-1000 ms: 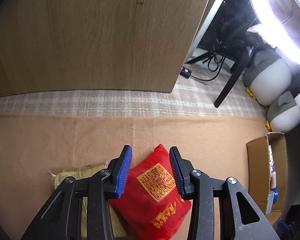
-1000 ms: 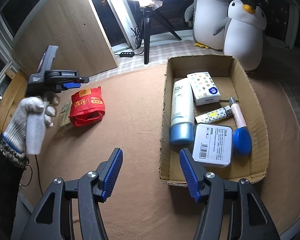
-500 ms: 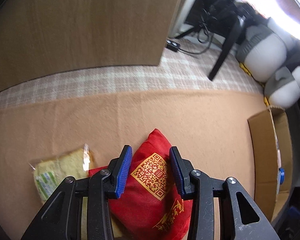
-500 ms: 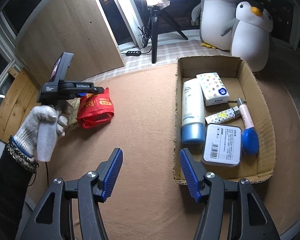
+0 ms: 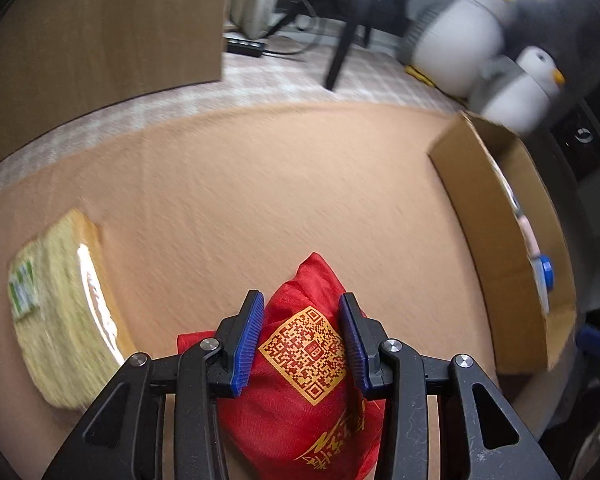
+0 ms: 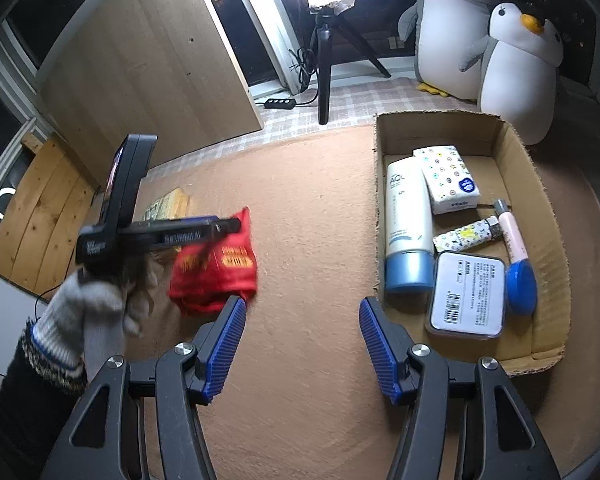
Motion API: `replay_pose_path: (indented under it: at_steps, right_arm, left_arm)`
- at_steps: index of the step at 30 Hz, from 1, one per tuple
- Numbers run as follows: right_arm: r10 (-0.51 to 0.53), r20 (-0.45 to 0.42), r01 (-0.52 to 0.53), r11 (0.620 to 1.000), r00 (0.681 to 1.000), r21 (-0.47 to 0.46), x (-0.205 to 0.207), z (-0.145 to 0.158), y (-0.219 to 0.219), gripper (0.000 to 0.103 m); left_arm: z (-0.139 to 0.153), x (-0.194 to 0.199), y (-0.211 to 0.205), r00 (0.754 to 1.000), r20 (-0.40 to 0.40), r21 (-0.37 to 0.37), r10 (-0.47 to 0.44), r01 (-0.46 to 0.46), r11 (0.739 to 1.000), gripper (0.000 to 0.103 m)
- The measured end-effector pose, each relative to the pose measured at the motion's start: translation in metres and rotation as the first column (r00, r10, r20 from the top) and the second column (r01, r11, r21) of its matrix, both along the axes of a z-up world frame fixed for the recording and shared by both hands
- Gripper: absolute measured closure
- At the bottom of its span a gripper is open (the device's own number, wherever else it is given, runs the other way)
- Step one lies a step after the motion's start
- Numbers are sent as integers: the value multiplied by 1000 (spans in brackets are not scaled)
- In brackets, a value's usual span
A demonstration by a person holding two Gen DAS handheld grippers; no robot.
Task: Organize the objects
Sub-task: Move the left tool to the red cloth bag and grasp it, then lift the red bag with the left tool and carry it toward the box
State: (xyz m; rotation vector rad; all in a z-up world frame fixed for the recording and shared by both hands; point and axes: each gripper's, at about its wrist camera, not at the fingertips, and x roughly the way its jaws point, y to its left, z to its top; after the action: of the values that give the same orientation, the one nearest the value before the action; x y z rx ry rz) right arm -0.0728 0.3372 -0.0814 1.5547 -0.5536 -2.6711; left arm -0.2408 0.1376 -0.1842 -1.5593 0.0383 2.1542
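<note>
We are seeing a red fabric pouch (image 5: 300,364) with a gold QR-code print lying tilted between blue fingers (image 5: 247,342). A yellow-green flat packet (image 5: 60,312) is lying left of it. The open cardboard box (image 6: 548,216) is holding a white tube (image 6: 405,226), tissue pack (image 6: 446,178) and tin (image 6: 466,296).

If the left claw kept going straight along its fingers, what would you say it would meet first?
Beyond the red pouch that the left claw already grips, the way ahead looks free across the tan mat, as far as this blurred view shows; the cardboard box sits off to the right.
</note>
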Motion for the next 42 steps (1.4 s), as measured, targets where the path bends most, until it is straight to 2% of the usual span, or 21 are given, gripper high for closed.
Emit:
replay_pose_path:
  at_steps: [4, 5, 7, 9, 12, 17, 23, 31, 42]
  right_arm:
    - [11, 6, -10, 1000, 1000, -25, -8, -7, -4, 48]
    - [14, 10, -14, 999, 1000, -34, -11, -9, -5, 48]
    - [27, 14, -26, 998, 1000, -60, -17, -15, -5, 48]
    - [26, 7, -25, 997, 1000, -74, -24, -19, -4, 48]
    - [57, -25, -58, 996, 998, -61, -37, -22, -8, 47]
    - [157, -14, -158, 983, 987, -90, -62, -28, -26, 47]
    - [229, 61, -222, 969, 972, -106, -89, -46, -43, 46]
    - [267, 176, -232, 953, 948, -195, -108, -80, -55, 46]
    - [295, 190, -238, 932, 936, -274, -115, -90, -62, 46]
  left_arm:
    - [6, 16, 0, 1000, -13, 31, -12, 12, 999, 58]
    - [10, 18, -5, 1000, -20, 37, 4, -3, 999, 55]
    - [20, 25, -19, 998, -37, 70, 49, -46, 996, 33]
    - [29, 36, -36, 995, -51, 115, 91, -84, 990, 25]
    - [33, 53, -58, 990, -44, 144, 132, -125, 982, 22]
    - [20, 75, -84, 982, 21, 197, 185, -186, 963, 21]
    - [7, 85, -81, 984, 57, 201, 167, -175, 964, 21]
    - [-1, 84, -67, 988, 80, 213, 135, -149, 966, 21]
    - [-13, 77, -53, 989, 102, 236, 105, -127, 964, 25]
